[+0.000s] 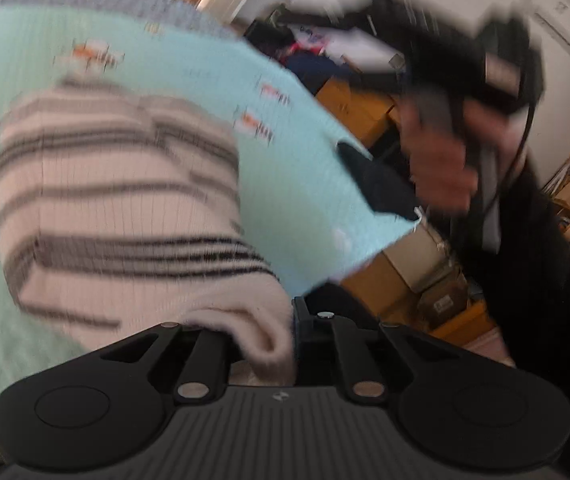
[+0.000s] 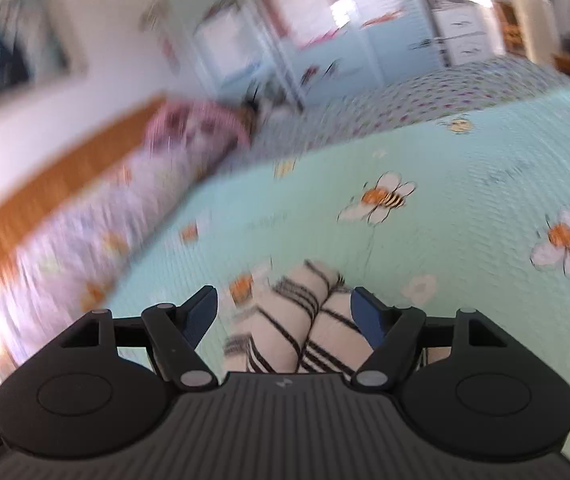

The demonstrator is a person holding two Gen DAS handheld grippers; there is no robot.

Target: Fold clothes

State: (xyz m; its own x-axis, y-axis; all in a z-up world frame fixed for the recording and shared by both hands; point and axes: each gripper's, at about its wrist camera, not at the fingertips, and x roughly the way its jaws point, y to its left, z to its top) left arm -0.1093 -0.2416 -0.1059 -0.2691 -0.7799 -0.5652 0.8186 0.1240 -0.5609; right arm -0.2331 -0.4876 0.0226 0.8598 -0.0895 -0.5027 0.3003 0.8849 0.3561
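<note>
While the striped sweater lies lower left | left gripper is clamped on its hem | right gripper is spread wide, gripping nothing.

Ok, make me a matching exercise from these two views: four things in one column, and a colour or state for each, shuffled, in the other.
Things:
1 striped sweater
2 bedspread
3 left hand-held gripper
4 right hand-held gripper

Descriptions:
A mint green with bees
B jaws open
C cream with dark stripes
D shut on knit fabric

Pairs: 1-C, 2-A, 3-D, 4-B
</note>
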